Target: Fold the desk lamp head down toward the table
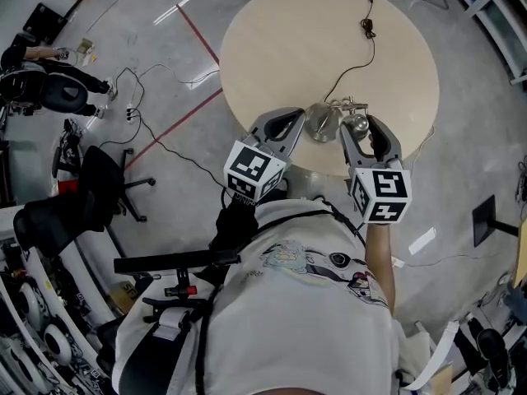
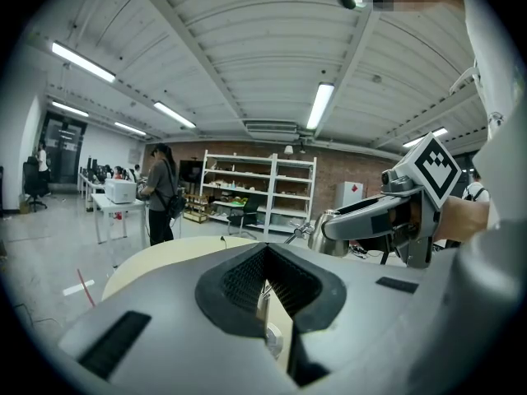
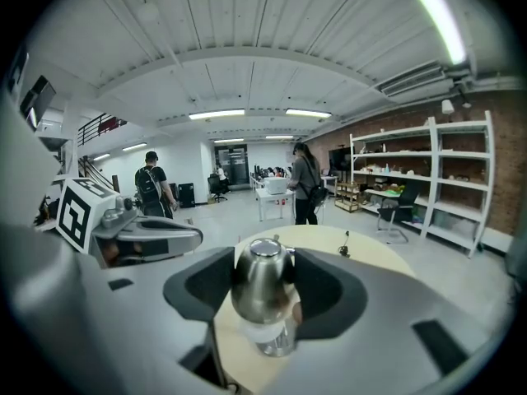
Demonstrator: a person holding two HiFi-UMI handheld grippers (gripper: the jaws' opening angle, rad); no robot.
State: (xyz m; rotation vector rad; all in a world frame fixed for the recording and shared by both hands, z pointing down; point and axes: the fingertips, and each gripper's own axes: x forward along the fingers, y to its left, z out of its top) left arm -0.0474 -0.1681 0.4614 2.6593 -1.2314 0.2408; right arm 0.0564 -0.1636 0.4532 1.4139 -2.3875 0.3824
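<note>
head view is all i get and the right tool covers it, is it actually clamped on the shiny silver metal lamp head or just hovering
Observer: Clamped. The right gripper view shows the right tool with both pads against the shiny silver metal lamp head.
Operator: which way up is it
Observer: In that view its small cap end is up, and a pale part shows below the dome.
Operator: left tool on it too
Observer: No. The left gripper view shows the left tool with its jaws meeting at the tips and the lamp head off to its right.
</note>
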